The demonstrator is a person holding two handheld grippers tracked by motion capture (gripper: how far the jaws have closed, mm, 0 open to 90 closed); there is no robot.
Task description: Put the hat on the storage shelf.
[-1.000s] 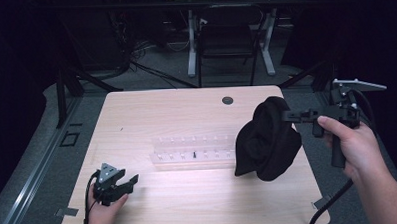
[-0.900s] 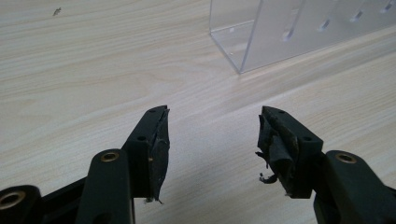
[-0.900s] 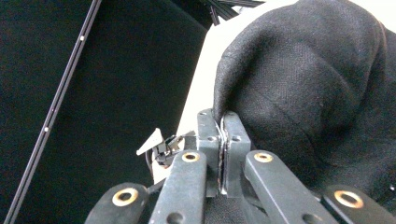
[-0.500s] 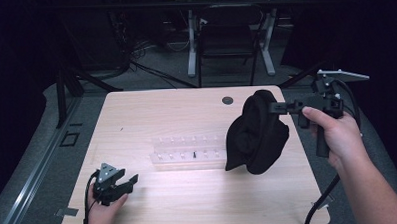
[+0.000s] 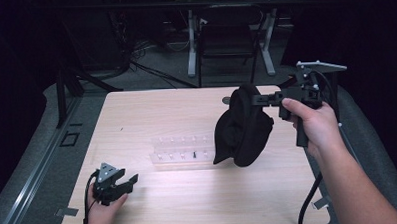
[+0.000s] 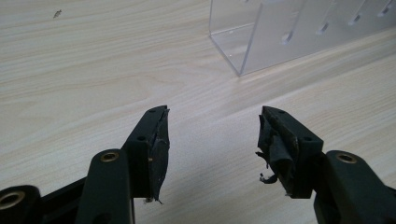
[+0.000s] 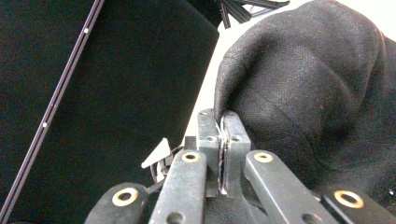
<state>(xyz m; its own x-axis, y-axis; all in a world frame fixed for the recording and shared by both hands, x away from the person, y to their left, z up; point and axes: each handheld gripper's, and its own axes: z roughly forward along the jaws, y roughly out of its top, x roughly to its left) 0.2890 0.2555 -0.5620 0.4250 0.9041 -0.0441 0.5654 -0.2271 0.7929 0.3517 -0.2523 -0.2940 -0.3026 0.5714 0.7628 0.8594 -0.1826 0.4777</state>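
Right claw point(image 5: 252, 100) pinched tight on edge of black cloth point(image 5: 243, 128), held up above table point(image 5: 151, 111) w/ cloth hanging over right end of clear rack point(image 5: 180, 151). Left claw point(image 5: 129, 182) wide open, empty, resting on table near front-left corner, pointing twd rack.

**What stays out of sight**

The black cloth point(image 5: 243, 125) hangs in front of the right end of the clear rack point(image 5: 180, 151), hiding it. In the left gripper view the rack runs off the top edge. A small dark item point(image 5: 194, 154) inside the rack is too tiny to identify. In the right gripper view the cloth is cut by the right edge.
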